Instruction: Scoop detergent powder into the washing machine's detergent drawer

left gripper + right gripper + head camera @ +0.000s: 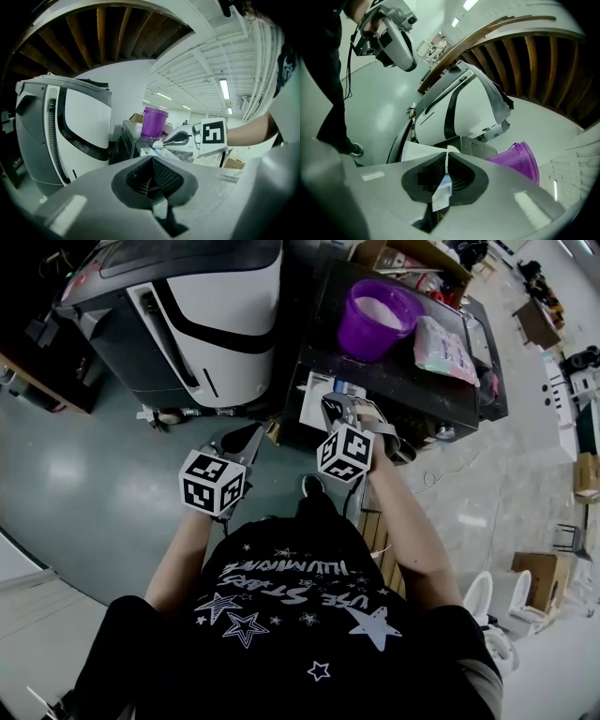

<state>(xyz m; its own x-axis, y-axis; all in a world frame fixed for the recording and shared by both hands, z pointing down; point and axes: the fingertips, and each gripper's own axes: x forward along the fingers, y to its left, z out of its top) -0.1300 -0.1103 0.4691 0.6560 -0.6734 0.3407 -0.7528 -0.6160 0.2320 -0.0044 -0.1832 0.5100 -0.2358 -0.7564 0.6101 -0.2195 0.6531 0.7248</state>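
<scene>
1. The left gripper (151,175) hung beside the white appliance (216,306), probably to stay clear of the work. Its jaws were closed together on nothing.
2. The right gripper (446,171) hovered over the detergent drawer (315,395). Its jaws were clamped on the handle of the white scoop (157,144), apparently ready to tip.
3. The purple bucket (378,317) of powder sat further back on the machine top, near for refills.

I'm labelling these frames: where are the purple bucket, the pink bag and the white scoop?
purple bucket (361,337), head view, its side wall.
pink bag (446,350), head view, its middle.
white scoop (440,198), right gripper view, its handle.
</scene>
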